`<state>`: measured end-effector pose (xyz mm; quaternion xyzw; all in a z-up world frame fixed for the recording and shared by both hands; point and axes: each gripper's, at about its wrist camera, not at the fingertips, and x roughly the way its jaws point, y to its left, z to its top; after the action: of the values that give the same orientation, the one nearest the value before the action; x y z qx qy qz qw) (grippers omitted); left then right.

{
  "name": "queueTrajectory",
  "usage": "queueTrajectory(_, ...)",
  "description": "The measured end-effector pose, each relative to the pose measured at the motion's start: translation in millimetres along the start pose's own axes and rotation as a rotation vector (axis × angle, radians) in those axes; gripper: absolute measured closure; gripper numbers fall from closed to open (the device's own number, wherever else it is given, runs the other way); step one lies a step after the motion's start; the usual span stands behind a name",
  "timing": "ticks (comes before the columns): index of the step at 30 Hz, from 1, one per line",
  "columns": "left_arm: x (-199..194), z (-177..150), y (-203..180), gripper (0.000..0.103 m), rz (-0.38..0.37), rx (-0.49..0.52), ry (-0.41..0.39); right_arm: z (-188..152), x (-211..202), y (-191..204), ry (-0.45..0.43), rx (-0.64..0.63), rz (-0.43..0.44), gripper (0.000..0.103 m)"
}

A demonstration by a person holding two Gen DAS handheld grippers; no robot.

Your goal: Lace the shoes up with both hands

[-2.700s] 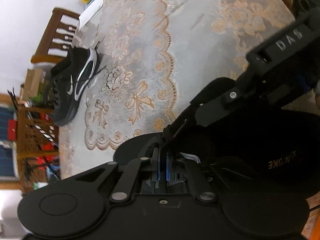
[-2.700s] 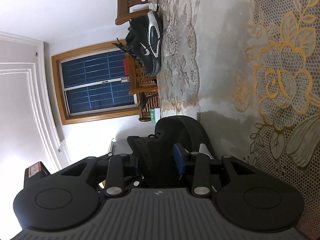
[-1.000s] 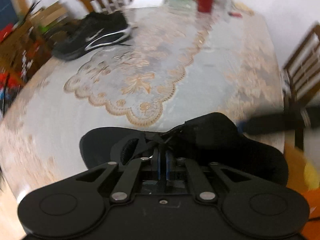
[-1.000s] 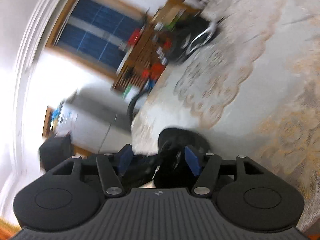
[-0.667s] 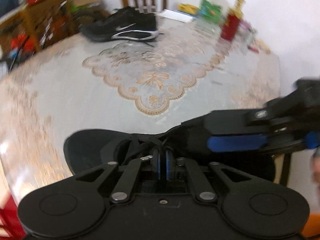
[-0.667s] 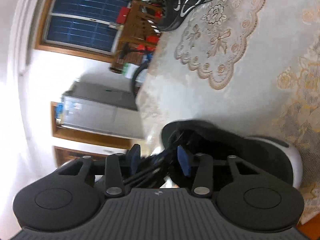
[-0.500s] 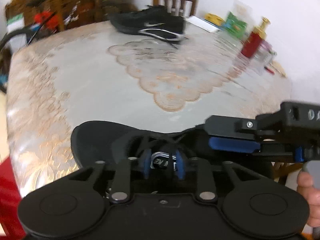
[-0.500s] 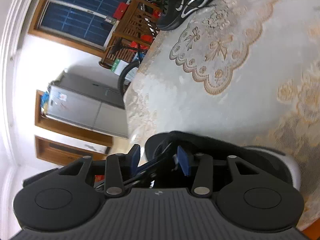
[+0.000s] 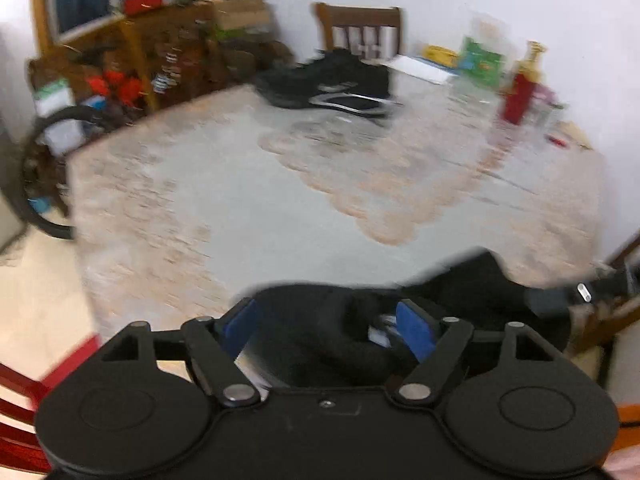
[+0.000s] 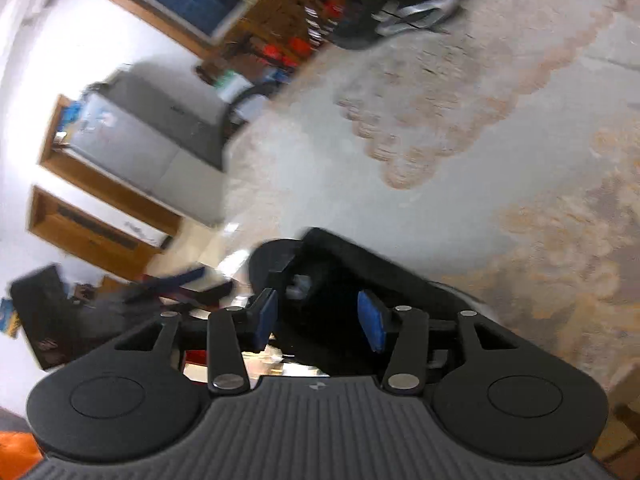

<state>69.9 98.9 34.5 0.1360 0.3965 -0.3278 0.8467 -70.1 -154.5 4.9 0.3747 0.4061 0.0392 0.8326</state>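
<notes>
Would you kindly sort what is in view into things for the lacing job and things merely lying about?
For the job:
near black shoe
left claw, opening
right claw

Lying about:
far black shoe
red bottle
wooden chair

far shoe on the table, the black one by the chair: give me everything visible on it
The far shoe is a black low-top trainer with a silver-white swoosh-like stripe along its side and a dark sole. It rests on its sole at the table's far edge, side-on to the left wrist camera, just in front of a wooden chair. It sits by the back edge of the lace doily. Nothing grips it; both grippers are at the near shoe. Motion blur hides laces and finer detail.
</notes>
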Motion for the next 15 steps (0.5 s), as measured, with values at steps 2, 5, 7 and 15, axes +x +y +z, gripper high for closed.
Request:
queueTrajectory(2, 16.6, 8.8, 16.1, 0.029, 0.053, -0.043, 0.039, 4.8, 8.5, -4.8, 0.031, -0.015, -0.032, 0.082)
queueTrajectory(5, 46.0, 13.0, 21.8, 0.029, 0.062, -0.04, 0.157, 15.1, 17.8, -0.1, 0.036, -0.116, -0.062, 0.083)
queueTrajectory(7, 56.7, 9.2, 10.9, 0.029, 0.096, -0.001, 0.202, 22.5, 22.5, 4.5, 0.03, -0.209, -0.082, 0.084)
queueTrajectory(15, 48.1, -6.7, -17.4, 0.026, 0.166, -0.114, 0.258, 63.9, 42.1, -3.7, 0.001, -0.484, -0.064, 0.083)
